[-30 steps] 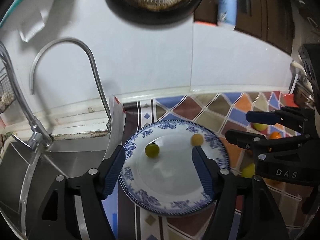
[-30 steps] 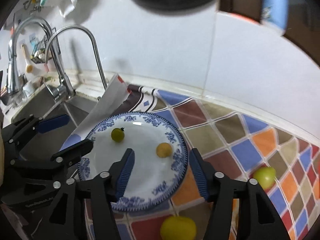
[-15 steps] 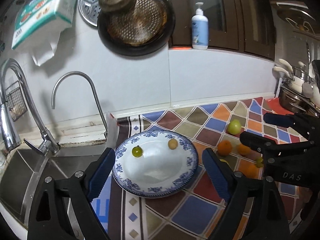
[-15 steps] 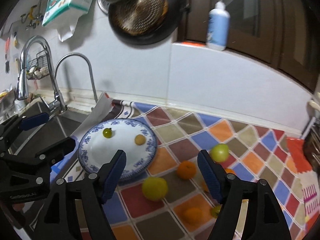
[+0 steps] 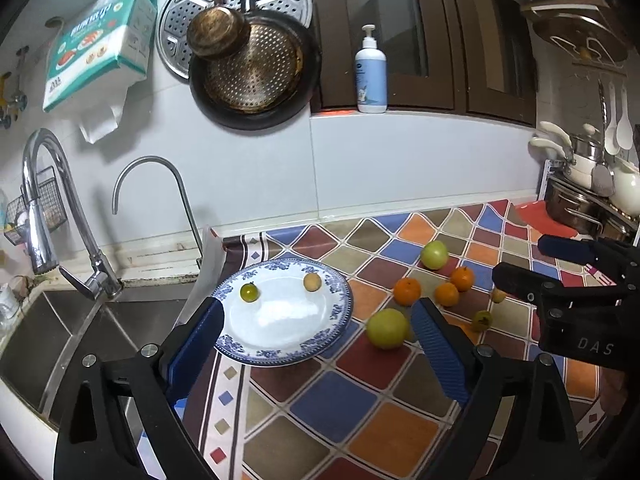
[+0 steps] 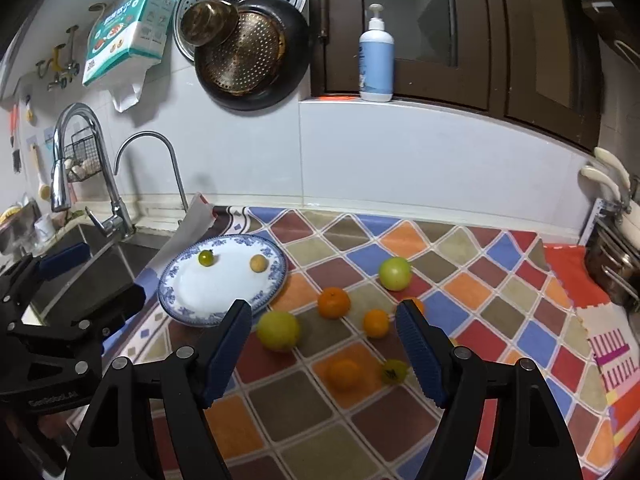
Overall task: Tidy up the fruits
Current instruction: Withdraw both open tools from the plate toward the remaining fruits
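A blue-rimmed white plate (image 5: 256, 344) (image 6: 188, 304) holds a small green fruit (image 5: 249, 292) (image 6: 206, 257) and a small yellow fruit (image 5: 312, 281) (image 6: 258, 263). On the patterned counter lie a yellow-green apple (image 5: 387, 328) (image 6: 278, 329), a green apple (image 5: 434, 254) (image 6: 395, 273), several oranges (image 5: 407, 291) (image 6: 333, 302) and small dark-yellow fruits (image 5: 481, 320) (image 6: 394, 371). My left gripper (image 5: 316, 344) is open and empty, above the plate's near edge. My right gripper (image 6: 324, 344) is open and empty, above the loose fruit.
A sink (image 5: 52, 344) with two faucets (image 5: 160, 200) lies left of the plate. A white sheet (image 5: 208, 264) stands between them. Pans (image 5: 252, 68) and a soap bottle (image 5: 371, 76) are on the wall. Pots (image 5: 584, 208) stand far right.
Both grippers have pulled back and up from the plate. The view has widened, showing the loose fruit on the counter. Both stay open and empty.
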Tool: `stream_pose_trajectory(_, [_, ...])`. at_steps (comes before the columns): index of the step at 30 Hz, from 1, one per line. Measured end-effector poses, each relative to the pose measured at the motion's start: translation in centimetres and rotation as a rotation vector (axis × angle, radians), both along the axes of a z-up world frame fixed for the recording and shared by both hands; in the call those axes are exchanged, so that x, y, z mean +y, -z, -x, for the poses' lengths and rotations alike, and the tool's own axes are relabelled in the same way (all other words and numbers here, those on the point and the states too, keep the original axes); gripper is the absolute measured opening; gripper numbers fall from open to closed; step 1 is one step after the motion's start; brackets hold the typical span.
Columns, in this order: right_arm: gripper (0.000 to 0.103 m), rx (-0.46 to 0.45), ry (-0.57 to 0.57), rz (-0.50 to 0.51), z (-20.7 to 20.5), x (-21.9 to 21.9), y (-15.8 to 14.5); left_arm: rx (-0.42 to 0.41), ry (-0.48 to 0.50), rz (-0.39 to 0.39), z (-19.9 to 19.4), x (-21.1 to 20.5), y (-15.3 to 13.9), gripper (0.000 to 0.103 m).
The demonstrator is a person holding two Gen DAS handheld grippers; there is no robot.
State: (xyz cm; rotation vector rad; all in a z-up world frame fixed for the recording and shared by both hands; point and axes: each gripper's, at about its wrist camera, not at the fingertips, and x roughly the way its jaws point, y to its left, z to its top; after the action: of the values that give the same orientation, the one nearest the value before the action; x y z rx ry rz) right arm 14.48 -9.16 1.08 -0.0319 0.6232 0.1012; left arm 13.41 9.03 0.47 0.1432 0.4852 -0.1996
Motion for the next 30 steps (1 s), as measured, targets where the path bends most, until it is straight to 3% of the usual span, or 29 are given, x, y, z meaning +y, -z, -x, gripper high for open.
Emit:
stream_pose_trajectory(12, [0.075, -0.032, 0.017, 0.036, 2.2, -2.8, 1.7, -0.023, 0.037, -0.057, 0.7, -2.7, 1.5, 0.097])
stream_pose_trajectory(30, [0.074, 0.089, -0.048, 0.052, -0.5, -2.4, 6.9, 0.038, 0.176, -0.156, -3.1, -4.3, 6.3, 0.096])
